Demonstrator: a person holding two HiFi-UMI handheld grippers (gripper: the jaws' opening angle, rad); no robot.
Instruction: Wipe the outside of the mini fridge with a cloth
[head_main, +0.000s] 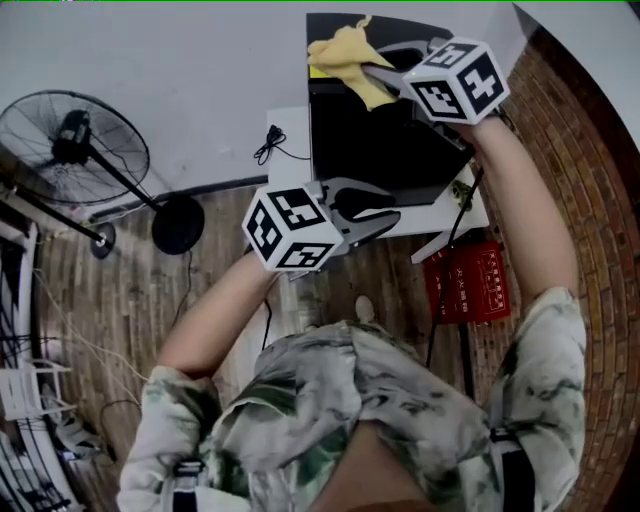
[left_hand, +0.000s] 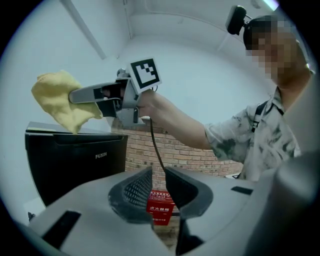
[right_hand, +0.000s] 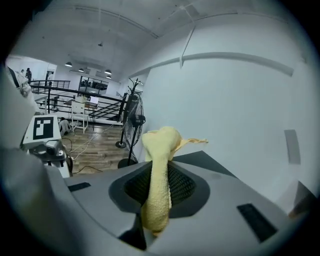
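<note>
The right gripper (head_main: 372, 68) clenches a crumpled yellow cloth (head_main: 343, 55) above the glossy black "FUXIN" mini fridge (left_hand: 75, 165); the left gripper (head_main: 392, 213) gapes empty.

Yellow cloth (head_main: 345, 58) bunched over top rear edge of black mini fridge (head_main: 380, 140), upright against wall

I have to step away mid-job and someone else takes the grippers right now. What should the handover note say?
Right gripper: jaws shut on the yellow cloth, at the far left corner of the mini fridge top. Whether the cloth touches is unclear.
Left gripper: jaws slightly apart, empty, held in front of the fridge, touching nothing.
Done: cloth is gripped and at the fridge. No wiped area can be made out.
Left: probably the whole wipe, top first, then front and sides.
</note>
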